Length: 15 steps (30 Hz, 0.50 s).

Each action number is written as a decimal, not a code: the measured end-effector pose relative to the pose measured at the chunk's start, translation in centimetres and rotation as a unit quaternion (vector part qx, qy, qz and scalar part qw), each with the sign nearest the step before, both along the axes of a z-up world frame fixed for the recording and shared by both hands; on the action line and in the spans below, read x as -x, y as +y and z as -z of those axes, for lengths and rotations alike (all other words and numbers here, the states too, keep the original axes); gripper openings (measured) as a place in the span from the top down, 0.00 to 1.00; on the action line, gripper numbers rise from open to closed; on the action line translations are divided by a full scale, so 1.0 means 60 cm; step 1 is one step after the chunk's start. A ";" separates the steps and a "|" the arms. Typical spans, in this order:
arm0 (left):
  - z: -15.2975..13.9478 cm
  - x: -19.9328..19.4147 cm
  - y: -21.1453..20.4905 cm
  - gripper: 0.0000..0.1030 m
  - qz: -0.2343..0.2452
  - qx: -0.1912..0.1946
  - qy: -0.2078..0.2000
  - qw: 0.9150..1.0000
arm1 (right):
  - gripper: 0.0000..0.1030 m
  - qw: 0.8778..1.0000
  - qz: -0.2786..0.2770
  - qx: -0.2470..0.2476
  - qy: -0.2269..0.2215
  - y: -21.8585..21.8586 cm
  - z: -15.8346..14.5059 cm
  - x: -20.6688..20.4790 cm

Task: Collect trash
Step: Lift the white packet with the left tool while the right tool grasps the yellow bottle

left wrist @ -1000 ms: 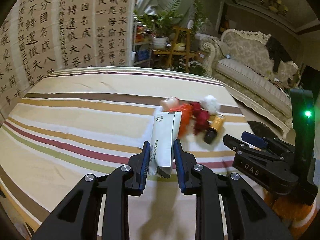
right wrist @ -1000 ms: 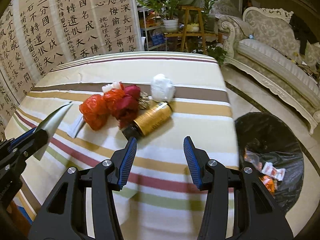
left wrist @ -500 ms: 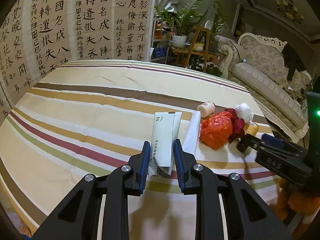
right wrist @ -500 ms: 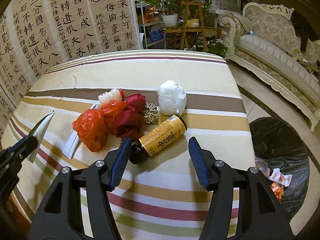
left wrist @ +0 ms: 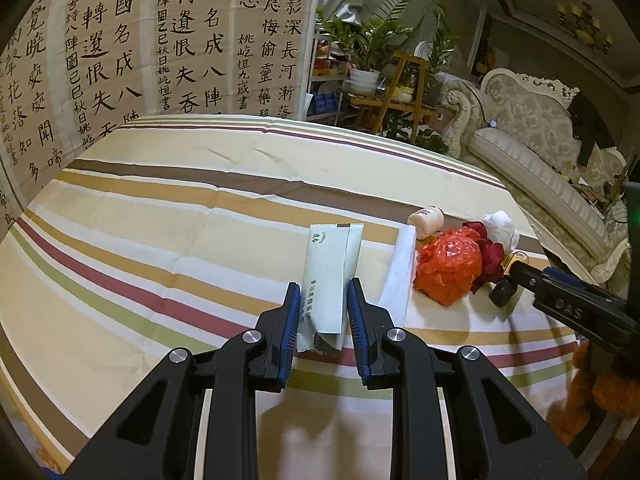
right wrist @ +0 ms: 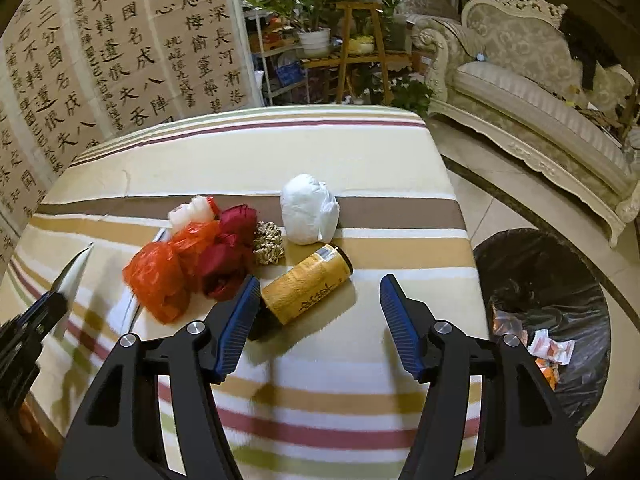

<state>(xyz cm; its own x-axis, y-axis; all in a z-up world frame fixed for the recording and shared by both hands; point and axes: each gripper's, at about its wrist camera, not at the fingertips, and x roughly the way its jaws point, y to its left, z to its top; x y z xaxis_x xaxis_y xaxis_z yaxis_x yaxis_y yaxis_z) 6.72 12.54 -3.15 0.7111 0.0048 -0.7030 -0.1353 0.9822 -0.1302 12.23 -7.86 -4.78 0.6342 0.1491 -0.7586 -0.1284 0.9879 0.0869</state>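
Left gripper is clamped on a pale green packet, held above the striped table. Right gripper is empty; its jaws have just been opening and stand wide, its left pad at the near end of the yellow bottle, which lies on its side. Suggest shifting left so both pads straddle the bottle before closing, then carrying it to the black-lined bin at right.

In the left wrist view, the yellow bottle at right is mostly hidden behind the red crumpled bag and the right gripper, whose fingertips cannot be told apart. In the right wrist view, the bottle's black cap sits behind the gripper's left finger, and the bin's wrappers at lower right are too small to read.
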 end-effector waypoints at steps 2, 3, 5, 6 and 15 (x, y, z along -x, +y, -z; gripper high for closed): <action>0.002 0.001 0.001 0.75 -0.001 0.000 0.001 1.000 | 0.41 1.000 -0.001 -0.001 0.009 0.005 0.008 -0.007; 0.002 0.000 0.000 0.75 0.000 0.001 0.002 1.000 | 0.41 1.000 -0.003 0.002 0.012 0.006 0.011 -0.008; 0.005 0.002 -0.001 0.75 0.000 0.002 0.004 1.000 | 0.45 1.000 -0.012 0.009 0.019 0.008 0.018 -0.007; 0.007 0.003 -0.001 0.75 0.000 0.003 0.005 1.000 | 0.47 1.000 -0.014 0.010 0.021 0.009 0.021 -0.006; 0.009 -0.004 0.000 0.75 -0.001 0.007 0.008 1.000 | 0.57 1.000 -0.018 0.008 0.003 0.005 0.011 -0.001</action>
<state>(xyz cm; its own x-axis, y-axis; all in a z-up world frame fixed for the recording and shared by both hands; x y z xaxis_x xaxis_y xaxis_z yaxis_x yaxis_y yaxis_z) 6.94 12.56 -3.67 0.7005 -0.0049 -0.7136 -0.1385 0.9800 -0.1426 12.28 -7.55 -5.43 0.6239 0.1608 -0.7648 -0.1643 0.9837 0.0729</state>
